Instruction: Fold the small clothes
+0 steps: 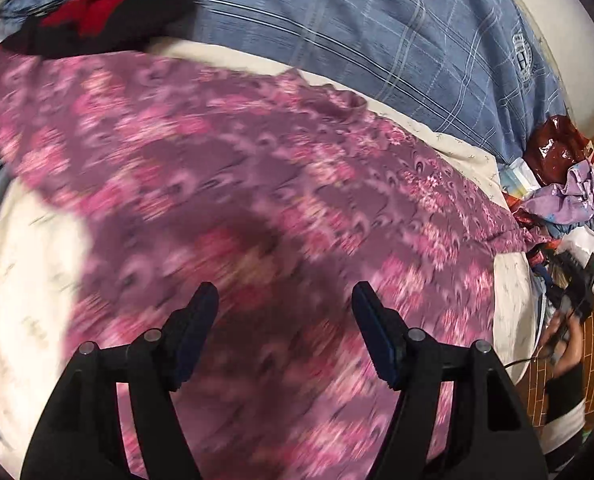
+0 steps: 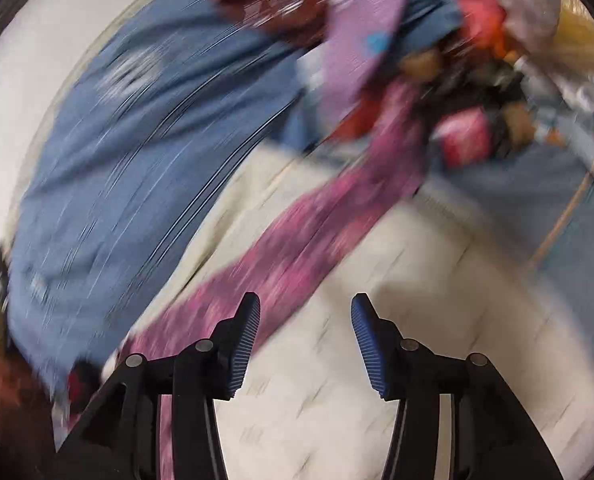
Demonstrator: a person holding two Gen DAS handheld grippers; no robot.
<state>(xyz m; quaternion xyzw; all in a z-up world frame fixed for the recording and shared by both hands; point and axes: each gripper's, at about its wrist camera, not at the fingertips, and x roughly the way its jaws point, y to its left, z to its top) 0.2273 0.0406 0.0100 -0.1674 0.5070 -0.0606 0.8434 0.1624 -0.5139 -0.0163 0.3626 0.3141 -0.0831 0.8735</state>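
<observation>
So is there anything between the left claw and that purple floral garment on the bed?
Nothing visible. The open left claw hangs directly over the spread purple floral garment, with only air between them.

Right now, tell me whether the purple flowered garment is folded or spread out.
Spread out. The purple flowered garment lies wide and flat across the cream bedsheet, with no folded layers visible. Blur hides finer creases.

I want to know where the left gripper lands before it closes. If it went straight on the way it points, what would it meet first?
Most likely the purple floral garment spread on the bed: it fills the view ahead of the open left gripper. Blur hides how far off it is.
</observation>
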